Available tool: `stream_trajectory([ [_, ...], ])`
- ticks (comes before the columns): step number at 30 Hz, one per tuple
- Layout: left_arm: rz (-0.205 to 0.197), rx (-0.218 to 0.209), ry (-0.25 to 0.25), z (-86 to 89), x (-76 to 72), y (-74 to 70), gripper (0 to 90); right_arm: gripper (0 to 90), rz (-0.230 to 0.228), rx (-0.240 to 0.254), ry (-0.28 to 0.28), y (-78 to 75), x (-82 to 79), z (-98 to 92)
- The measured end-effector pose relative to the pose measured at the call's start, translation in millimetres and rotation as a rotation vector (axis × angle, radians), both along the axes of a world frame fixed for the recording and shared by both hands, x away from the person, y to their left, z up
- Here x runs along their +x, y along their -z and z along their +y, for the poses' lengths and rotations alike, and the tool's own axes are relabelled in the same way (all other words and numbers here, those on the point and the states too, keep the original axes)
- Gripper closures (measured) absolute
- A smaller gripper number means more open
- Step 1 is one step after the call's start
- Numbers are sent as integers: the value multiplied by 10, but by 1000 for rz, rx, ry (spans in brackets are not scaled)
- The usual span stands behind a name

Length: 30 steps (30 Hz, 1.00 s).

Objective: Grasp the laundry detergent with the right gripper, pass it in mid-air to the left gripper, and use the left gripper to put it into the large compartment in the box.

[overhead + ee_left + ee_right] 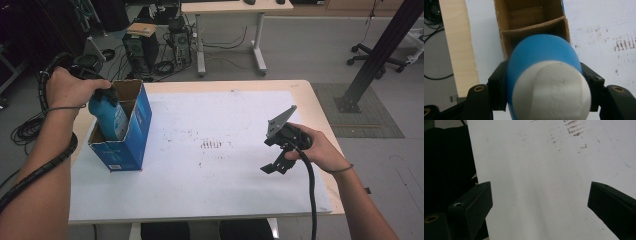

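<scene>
The left hand (70, 87) comes in from seven o'clock, wrist bent so the left gripper (102, 95) points down. Its jaws are clamped on the sides of one blue bottle (111, 116), which stands part-way inside the one open blue carton (131, 131) at nine o'clock on the surface (225, 175). The right hand (320, 150) rests at four o'clock, holding the right gripper (275, 150) above bare white sheet, jaws spread wide with nothing between them.

The left gripper view looks down on the bottle's white cap (551, 91) and shows the carton's cardboard divider (534, 26) and two compartments. The right gripper view shows brown smudges (574, 128) close up.
</scene>
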State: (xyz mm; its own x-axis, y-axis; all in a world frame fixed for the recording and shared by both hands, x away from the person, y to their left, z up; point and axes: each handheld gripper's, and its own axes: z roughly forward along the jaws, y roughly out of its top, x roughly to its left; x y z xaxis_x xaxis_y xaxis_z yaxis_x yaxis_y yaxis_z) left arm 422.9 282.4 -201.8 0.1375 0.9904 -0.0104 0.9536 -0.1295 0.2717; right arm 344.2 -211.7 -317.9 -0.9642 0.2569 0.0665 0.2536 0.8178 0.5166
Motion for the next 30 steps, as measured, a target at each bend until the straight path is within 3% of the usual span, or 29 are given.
stream_trajectory([
  [2, 9, -1, -2, 1, 5, 82, 379, 56, 0, -1, 0, 7, -2, 2],
  [5, 9, -1, -2, 1, 5, 82, 380, 56, 2, -2, 1, 12, -4, -4],
  [30, 51, 0, -5, -15, 29, 493, 379, 56, 7, 2, 2, 21, -11, -4],
])
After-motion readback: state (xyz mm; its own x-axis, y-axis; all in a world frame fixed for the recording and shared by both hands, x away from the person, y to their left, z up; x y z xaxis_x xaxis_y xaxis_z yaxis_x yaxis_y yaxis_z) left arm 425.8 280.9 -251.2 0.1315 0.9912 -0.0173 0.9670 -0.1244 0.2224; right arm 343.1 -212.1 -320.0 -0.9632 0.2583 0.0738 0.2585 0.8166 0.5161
